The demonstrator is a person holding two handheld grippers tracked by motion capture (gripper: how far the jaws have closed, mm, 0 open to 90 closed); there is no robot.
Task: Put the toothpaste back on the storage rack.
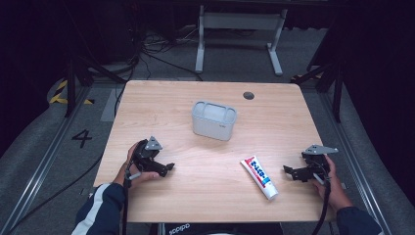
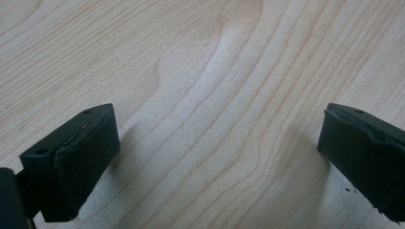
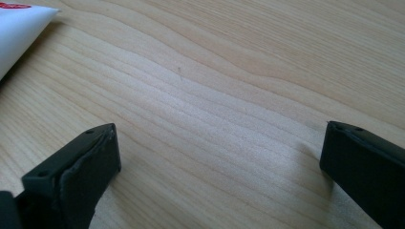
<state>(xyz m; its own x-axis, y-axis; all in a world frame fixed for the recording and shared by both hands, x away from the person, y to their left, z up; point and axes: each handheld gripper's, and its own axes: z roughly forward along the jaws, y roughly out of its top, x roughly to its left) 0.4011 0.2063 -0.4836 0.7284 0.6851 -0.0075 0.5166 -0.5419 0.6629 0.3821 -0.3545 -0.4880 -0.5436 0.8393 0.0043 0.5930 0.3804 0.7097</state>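
High view: grey bin (image 1: pixel 214 120) on table (image 1: pixel 161 107), contents unclear.

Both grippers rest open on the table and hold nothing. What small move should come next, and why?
Probably the right gripper should slide a little toward the toothpaste tube. Its jaws stand wide apart with only bare table between them, and the tube lies just beside it, far nearer than to the left gripper. The grey container stands open farther back, a likely place for the tube.
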